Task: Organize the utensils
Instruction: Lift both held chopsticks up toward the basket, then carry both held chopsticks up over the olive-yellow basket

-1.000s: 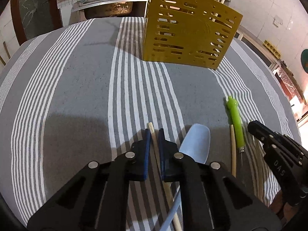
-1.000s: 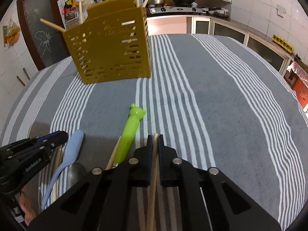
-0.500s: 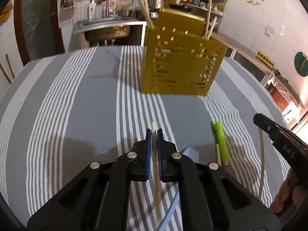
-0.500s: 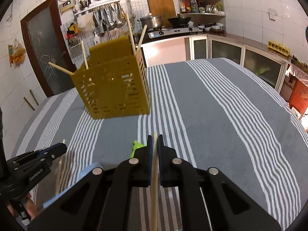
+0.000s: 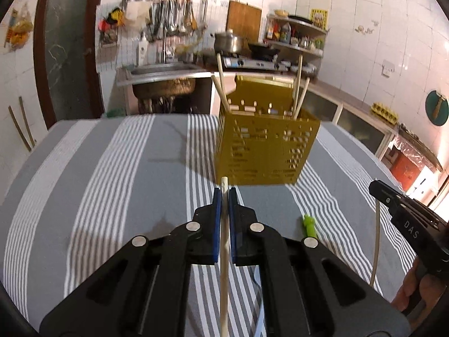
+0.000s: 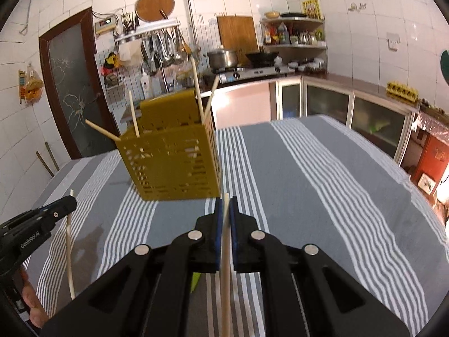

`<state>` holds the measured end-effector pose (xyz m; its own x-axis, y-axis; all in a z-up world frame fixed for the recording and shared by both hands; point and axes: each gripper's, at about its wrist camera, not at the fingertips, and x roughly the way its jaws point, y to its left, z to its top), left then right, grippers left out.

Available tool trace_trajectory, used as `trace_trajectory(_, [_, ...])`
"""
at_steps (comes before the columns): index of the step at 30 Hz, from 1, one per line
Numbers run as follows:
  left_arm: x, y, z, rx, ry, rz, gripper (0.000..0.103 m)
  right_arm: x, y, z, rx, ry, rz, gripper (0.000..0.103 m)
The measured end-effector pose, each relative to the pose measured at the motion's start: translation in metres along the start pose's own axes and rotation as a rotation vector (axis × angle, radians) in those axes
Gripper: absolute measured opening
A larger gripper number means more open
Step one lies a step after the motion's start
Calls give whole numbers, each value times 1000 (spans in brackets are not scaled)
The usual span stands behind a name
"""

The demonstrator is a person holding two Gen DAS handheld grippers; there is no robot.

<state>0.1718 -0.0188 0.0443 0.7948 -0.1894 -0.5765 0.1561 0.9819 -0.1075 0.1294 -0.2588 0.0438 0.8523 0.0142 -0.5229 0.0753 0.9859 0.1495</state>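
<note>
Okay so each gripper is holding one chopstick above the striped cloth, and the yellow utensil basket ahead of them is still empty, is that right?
Not quite: the yellow basket is not empty. The right wrist view shows four chopsticks already standing in it. The rest holds: the left gripper and the right gripper are each shut on one chopstick above the striped cloth.

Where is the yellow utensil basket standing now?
The yellow utensil basket stands on the striped tablecloth, straight ahead of the left gripper and ahead-left of the right gripper, with chopsticks sticking out.
</note>
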Motion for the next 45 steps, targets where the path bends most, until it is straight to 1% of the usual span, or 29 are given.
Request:
trace_trajectory(9, [-28,2,10,7,-101,17,4,-26,6,13,-26,-106,9,5])
trace_trajectory(14, [-36,2,10,-7,-126,28,4,-40,8,24,-49,-161,28,5])
trace_trajectory(19, [-42,0,10,-3,-155,35,4,-48,11,32,-55,-194,44,5])
trace_trajectory(32, [-51,1,20,-15,-201,10,4,-51,13,42,-69,-233,38,5])
trace_trajectory(45, [-45,-4,49,-6,-244,4,4,-34,19,64,-88,-251,29,5])
